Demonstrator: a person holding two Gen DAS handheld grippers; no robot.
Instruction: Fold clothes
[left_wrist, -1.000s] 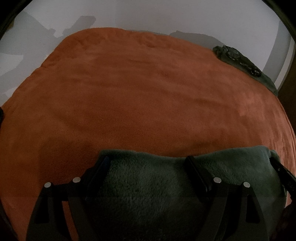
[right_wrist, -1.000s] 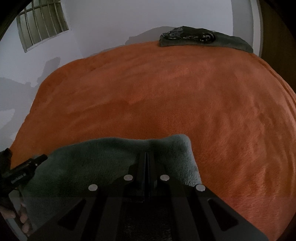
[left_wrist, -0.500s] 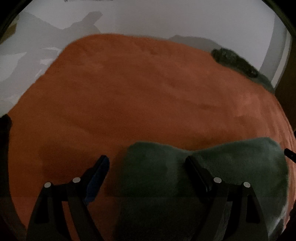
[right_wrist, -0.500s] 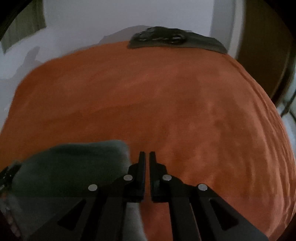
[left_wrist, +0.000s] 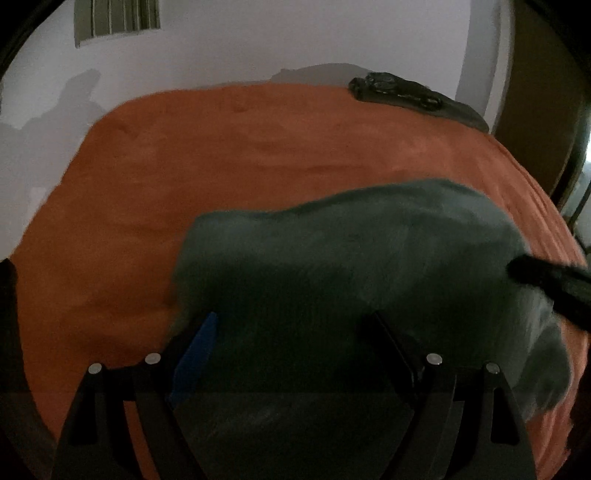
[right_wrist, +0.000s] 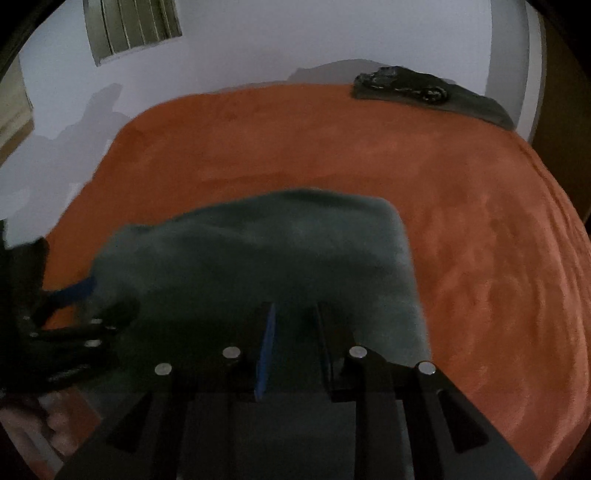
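A folded grey-green fleece garment (left_wrist: 351, 258) lies on the orange bedspread (left_wrist: 221, 147). My left gripper (left_wrist: 291, 321) is open wide just above the garment's near left part, and its pads do not press the cloth. Over the near edge of the garment (right_wrist: 258, 251), my right gripper (right_wrist: 295, 308) has its jaws opening, a narrow gap between them and only the fleece below showing through. The right gripper's finger (left_wrist: 546, 280) shows dark at the garment's right side. The left gripper's fingers (right_wrist: 70, 291) appear at the garment's left end.
Another folded dark garment (left_wrist: 413, 98) lies at the bed's far right corner, also seen as the dark garment (right_wrist: 424, 92). A white wall with a slatted vent (right_wrist: 133, 26) stands behind the bed. A dark wooden panel (left_wrist: 539, 92) borders the right. A hand (right_wrist: 55, 417) shows at lower left.
Both grippers rose and shifted, so the wall vent now shows in both views. The right gripper came back from the bare bedspread over the garment, and its shut jaws parted slightly. The left jaws stayed wide.
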